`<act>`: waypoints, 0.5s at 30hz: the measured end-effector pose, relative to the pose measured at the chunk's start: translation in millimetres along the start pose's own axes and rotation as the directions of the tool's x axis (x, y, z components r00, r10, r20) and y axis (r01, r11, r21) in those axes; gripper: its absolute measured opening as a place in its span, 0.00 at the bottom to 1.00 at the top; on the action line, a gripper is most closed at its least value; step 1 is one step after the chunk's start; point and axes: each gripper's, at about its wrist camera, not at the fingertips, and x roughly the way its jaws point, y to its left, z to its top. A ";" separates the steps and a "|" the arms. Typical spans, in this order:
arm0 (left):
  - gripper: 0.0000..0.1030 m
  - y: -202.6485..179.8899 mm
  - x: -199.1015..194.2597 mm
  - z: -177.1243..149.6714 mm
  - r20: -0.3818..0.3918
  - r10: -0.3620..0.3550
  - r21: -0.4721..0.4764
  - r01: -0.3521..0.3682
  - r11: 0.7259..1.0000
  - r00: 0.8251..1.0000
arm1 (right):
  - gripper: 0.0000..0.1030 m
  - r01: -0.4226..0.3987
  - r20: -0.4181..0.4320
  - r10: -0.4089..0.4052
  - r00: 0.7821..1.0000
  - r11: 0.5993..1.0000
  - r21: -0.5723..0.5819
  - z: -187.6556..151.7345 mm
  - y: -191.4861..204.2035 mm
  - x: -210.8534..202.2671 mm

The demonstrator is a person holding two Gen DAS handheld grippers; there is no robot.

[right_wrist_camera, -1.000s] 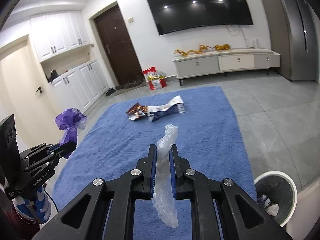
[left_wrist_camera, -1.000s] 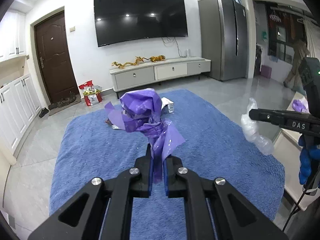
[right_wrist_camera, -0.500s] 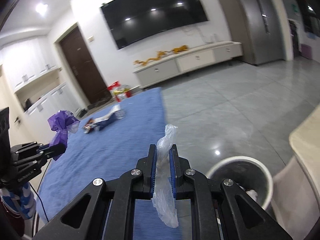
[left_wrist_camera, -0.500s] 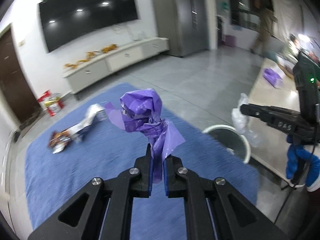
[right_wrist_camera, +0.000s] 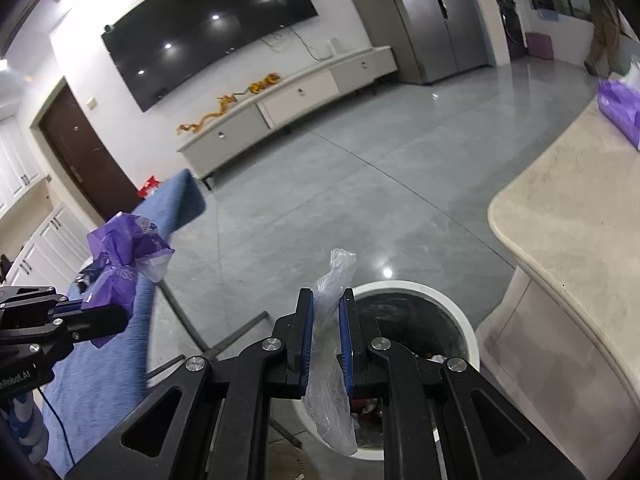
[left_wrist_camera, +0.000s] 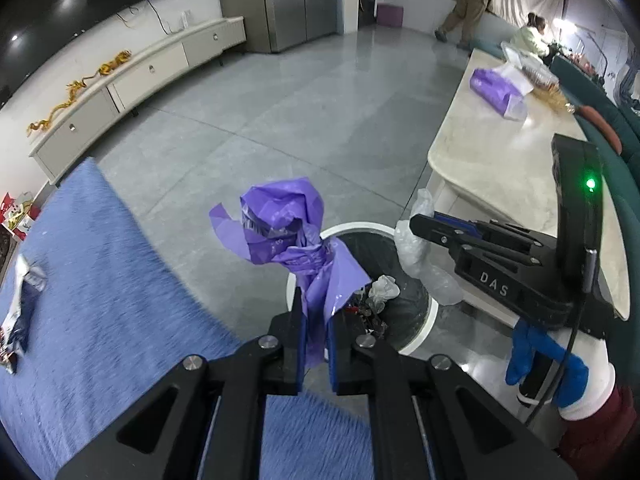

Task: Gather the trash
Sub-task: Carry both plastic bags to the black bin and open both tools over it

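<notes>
A crumpled purple plastic wrapper (left_wrist_camera: 286, 224) stands pinched by its lower tail between the blue pads of the left gripper (left_wrist_camera: 316, 320), its bunched top rising above the fingertips and hanging over the near rim of a white-rimmed trash bin (left_wrist_camera: 430, 320) on the grey floor; beside it, a clear plastic bag (right_wrist_camera: 334, 308) is clamped between the pads of the right gripper (right_wrist_camera: 325, 316), its twisted top poking up past the fingertips and its loose end drooping below them, in front of the same bin (right_wrist_camera: 460, 320). Both pairs of jaws are closed on their loads, and the two grippers sit near each other, each visible from the other's camera. Scraps already lie in the bin, among them what may be a crumpled pale wrapper (left_wrist_camera: 383, 286), though the dark interior makes that hard to read. A blue rug (left_wrist_camera: 100, 300) runs off to the left with a snack packet (left_wrist_camera: 22, 304) lying on it; a pale stone table (left_wrist_camera: 500, 152) edges the right, carrying a purple pack (left_wrist_camera: 496, 94)
</notes>
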 end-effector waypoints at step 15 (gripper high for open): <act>0.28 6.2 59.5 18.6 -0.050 -0.199 -0.153 0.190 0.970 0.979 | 0.35 0.093 -0.046 -0.092 0.995 0.996 0.012 -5.1 -32.2 36.1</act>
